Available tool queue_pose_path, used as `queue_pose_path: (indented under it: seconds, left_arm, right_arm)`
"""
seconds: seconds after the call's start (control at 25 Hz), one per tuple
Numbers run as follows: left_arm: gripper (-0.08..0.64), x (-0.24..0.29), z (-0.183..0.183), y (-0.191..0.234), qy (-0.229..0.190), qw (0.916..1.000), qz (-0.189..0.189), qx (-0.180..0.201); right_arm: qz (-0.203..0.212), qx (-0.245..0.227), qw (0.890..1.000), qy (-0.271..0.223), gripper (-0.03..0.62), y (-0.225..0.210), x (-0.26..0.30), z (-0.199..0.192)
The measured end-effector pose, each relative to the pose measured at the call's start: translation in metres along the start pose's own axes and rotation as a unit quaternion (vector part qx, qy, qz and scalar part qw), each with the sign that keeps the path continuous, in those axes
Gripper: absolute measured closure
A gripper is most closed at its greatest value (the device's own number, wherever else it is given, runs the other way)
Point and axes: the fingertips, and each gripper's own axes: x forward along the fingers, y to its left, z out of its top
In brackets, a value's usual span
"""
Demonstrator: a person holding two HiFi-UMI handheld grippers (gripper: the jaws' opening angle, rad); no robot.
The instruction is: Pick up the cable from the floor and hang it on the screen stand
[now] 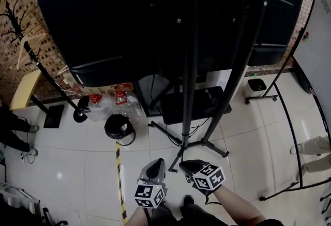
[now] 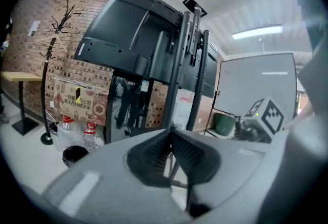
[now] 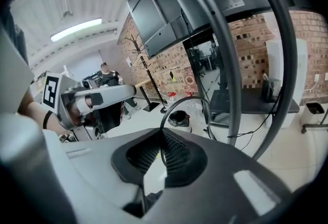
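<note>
A big black screen (image 1: 155, 13) stands on a black stand (image 1: 190, 90) whose legs spread over the white floor tiles. Both grippers are low in the head view, near the stand's front leg. My right gripper (image 1: 189, 166) (image 3: 163, 135) is shut on a thin black cable (image 3: 190, 98), which arcs up out of its jaws and curves down to the right. My left gripper (image 1: 156, 164) (image 2: 170, 135) is beside it with its tips together. I cannot tell whether any cable is pinched there. The screen stand (image 2: 177, 79) rises straight ahead of it.
A coat rack (image 1: 31, 54) stands at the left, with water bottles (image 1: 111, 103) and a black bucket (image 1: 119, 126) near its foot. A whiteboard (image 1: 315, 49) on a wheeled frame is on the right. Yellow-black tape (image 1: 120, 178) runs along the floor. A person's legs (image 1: 315, 147) show at far right.
</note>
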Motion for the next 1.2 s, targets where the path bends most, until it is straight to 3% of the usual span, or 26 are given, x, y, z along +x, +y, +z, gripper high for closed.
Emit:
queue_pose_path:
  seconds: [0.16,0.48,0.6,0.84,1.2]
  left_arm:
    - [0.555,-0.002,0.024,-0.01,-0.026,0.9996,0.0,0.009]
    - [0.555,-0.001,0.072,-0.057,-0.073,0.9948,-0.035,0.063]
    - [0.555,0.0,0.082,-0.071,-0.088,0.9928,-0.041,0.071]
    - [0.555,0.007,0.104,-0.091,-0.105,0.9897,-0.061,0.076]
    - [0.556,0.032,0.145,-0.099,-0.11,0.9833,-0.125,0.073]
  right_arm:
    - [0.004,0.008,1.0,-0.01,0.578,-0.001,-0.034,0.024]
    - [-0.01,-0.086,0.995,-0.048,0.578,0.01,-0.09,0.083]
    - [-0.025,-0.133,0.989,-0.056,0.578,0.014,-0.111,0.097]
    - [-0.069,-0.166,0.979,-0.098,0.578,0.007,-0.156,0.138]
    - [-0.136,-0.173,0.967,-0.13,0.578,0.004,-0.18,0.192]
